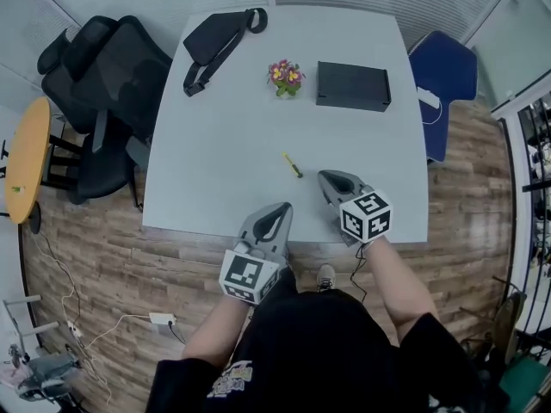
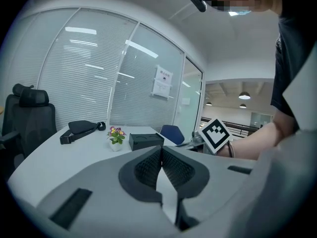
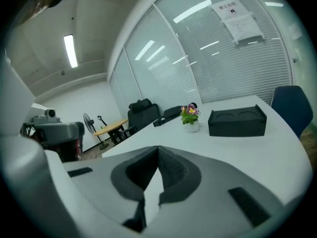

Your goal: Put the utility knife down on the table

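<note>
**Knife on the table, both grippers empty**

The right gripper (image 1: 326, 178) had its jaws pressed together with nothing between them; its own view showed the ribbed pads (image 3: 168, 168) meeting over bare tabletop. The left gripper (image 1: 281, 207) was the same, jaws together and empty, hanging over the near edge of the white table (image 1: 215, 170).

The utility knife (image 1: 293, 165), a slim yellow-green thing, lay flat on the table just ahead of the right gripper's tips, apart from them and clear of everything else. By that position the putting-down looked done, and the empty right gripper sat where a hand would be after letting go. The left gripper, set back nearer the person, seemed merely parked out of the way.

Farther off, along the table's far side, stood a black sling bag (image 1: 215, 40), a small pot of flowers (image 1: 286, 77) and a black box (image 1: 353, 86), all well apart from the knife. A blue chair (image 1: 444, 74) stood at the right corner and black office chairs (image 1: 103, 84) at the left.

As for writing, a paper notice (image 3: 237, 15) hung on the glass wall with a red heading, too small to read. The gripper cubes bore only square marker patterns.
</note>
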The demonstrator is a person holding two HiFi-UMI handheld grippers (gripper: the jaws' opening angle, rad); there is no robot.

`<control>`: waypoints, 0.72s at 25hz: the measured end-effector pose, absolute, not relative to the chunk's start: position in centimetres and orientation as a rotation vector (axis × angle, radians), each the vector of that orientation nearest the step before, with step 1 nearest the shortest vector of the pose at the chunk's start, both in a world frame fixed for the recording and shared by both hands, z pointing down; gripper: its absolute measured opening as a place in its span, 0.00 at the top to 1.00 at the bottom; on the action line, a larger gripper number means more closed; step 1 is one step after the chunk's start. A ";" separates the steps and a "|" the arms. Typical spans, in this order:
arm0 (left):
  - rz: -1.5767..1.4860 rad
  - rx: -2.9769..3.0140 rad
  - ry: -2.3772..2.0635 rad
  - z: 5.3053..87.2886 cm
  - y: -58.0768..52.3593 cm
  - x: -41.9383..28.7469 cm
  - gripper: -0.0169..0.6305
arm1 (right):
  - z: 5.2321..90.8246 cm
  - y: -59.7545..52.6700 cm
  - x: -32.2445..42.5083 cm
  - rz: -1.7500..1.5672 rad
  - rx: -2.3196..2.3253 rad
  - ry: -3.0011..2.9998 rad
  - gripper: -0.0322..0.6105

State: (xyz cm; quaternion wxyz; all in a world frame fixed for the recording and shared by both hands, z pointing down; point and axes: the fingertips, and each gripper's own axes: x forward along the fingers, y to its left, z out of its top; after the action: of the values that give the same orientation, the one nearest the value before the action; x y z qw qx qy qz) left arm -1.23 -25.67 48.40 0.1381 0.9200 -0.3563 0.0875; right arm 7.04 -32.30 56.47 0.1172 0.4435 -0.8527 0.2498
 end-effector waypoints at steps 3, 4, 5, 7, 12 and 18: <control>0.234 2.681 -1.061 46.9 -24.1 0.3 0.97 | 52.1 -30.2 8.1 0.657 1.297 -2.595 0.95; 0.227 2.689 -1.070 46.4 -23.5 0.8 0.97 | 50.8 -29.5 8.6 0.625 1.299 -2.622 0.95; 0.221 2.696 -1.080 45.8 -22.8 1.4 0.97 | 49.5 -28.7 9.2 0.590 1.301 -2.645 0.95; 0.210 2.708 -1.105 44.9 -21.4 2.3 0.97 | 47.1 -27.0 10.2 0.529 1.302 -2.688 0.95; 0.170 2.699 -1.201 43.0 -18.1 3.4 0.97 | 42.7 -22.8 12.2 0.434 1.285 -2.782 0.95; 0.134 2.673 -1.312 40.7 -15.0 2.0 0.97 | 39.7 -19.3 12.4 0.380 1.275 -2.848 0.95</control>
State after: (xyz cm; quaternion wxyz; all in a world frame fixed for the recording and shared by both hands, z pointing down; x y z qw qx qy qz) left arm 2.03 -15.02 40.68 0.0804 0.8939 -0.4387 0.0449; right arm 12.41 -19.30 39.73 -0.0010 0.4057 -0.9060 0.1208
